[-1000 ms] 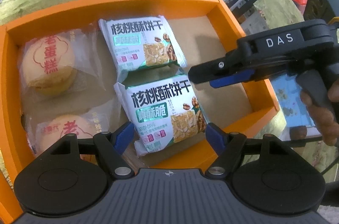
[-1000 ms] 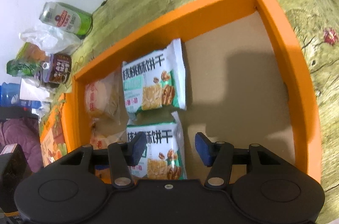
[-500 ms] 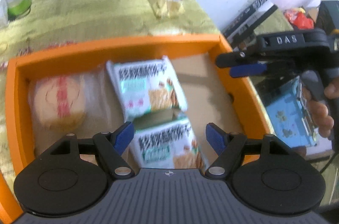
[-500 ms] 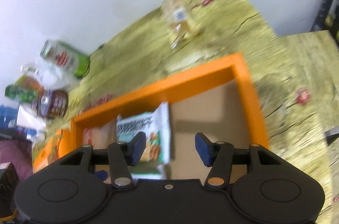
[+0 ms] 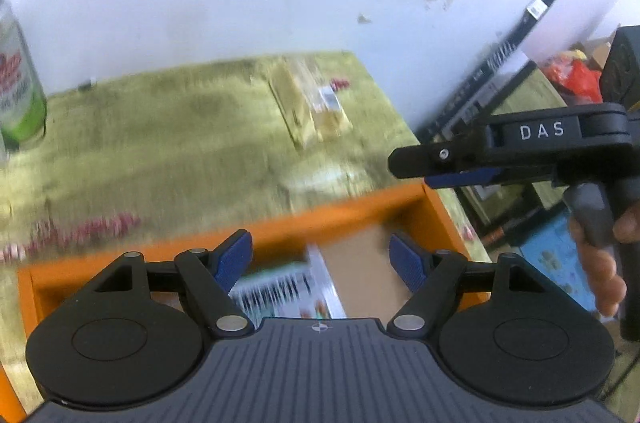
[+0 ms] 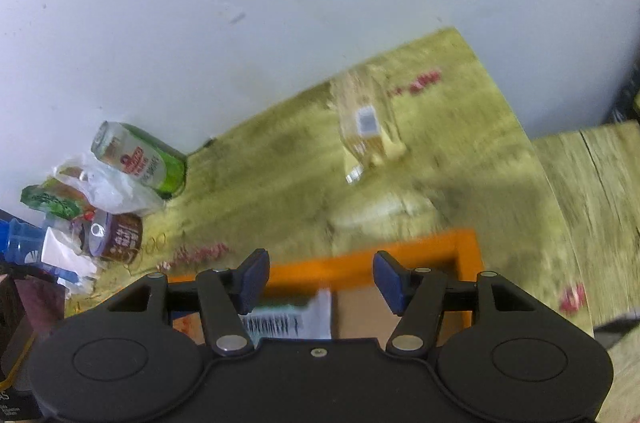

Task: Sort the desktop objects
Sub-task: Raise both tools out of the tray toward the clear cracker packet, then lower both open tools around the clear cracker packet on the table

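Note:
An orange box (image 5: 344,211) (image 6: 400,259) lies on the yellow-green table, its far wall showing in both views. A green-and-white biscuit packet (image 5: 280,287) (image 6: 292,315) lies inside it, blurred. A clear-wrapped yellow snack (image 5: 312,107) (image 6: 368,123) lies on the table beyond the box, near the wall. My left gripper (image 5: 321,259) is open above the box with nothing between its fingers. My right gripper (image 6: 320,275) (image 5: 416,171) is opening, also with nothing in it, and hangs over the box's right far corner.
A green drink can (image 5: 16,91) (image 6: 140,159) stands by the wall at the left. Beside it are a plastic bag (image 6: 108,191), a brown tin (image 6: 120,235) and other clutter. A person's hand (image 5: 600,255) holds the right gripper's handle. Black rails (image 5: 508,63) lean against the wall on the right.
Both grippers have lifted and tilted up away from the box, so the packets have slid to the bottom of view and the far snack has come in. The right jaws stand wider.

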Demonstrator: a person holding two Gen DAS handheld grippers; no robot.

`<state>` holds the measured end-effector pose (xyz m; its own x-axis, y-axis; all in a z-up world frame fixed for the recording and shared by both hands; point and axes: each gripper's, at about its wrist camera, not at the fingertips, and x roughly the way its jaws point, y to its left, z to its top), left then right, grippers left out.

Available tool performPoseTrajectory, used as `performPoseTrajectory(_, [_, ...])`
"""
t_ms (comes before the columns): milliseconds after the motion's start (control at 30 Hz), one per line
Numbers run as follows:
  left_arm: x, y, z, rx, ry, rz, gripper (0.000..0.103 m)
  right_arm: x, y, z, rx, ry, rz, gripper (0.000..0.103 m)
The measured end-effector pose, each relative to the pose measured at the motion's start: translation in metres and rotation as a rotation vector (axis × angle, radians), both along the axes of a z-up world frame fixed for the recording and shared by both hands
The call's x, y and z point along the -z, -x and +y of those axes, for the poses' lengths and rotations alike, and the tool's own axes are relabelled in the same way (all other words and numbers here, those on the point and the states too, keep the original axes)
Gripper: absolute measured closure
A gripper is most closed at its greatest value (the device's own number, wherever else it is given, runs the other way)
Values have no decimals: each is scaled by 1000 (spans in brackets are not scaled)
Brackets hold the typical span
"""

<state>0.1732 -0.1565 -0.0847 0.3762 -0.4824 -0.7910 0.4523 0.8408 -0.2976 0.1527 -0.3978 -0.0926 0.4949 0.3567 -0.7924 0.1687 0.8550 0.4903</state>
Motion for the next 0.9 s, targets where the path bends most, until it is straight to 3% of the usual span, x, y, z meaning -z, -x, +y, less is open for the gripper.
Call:
performPoseTrajectory(267, [7,-51,-27,-54,22,-34,27,4,-60,-8,-13,20,-22,46])
performPoseTrajectory(533, [34,-86,-55,-37,30,-21,27,19,-111,-15,4,28,-1,46])
performPoseTrajectory(900, [68,-107,-82,-24,2,2,29,56,-164,4,-102,195,89,47])
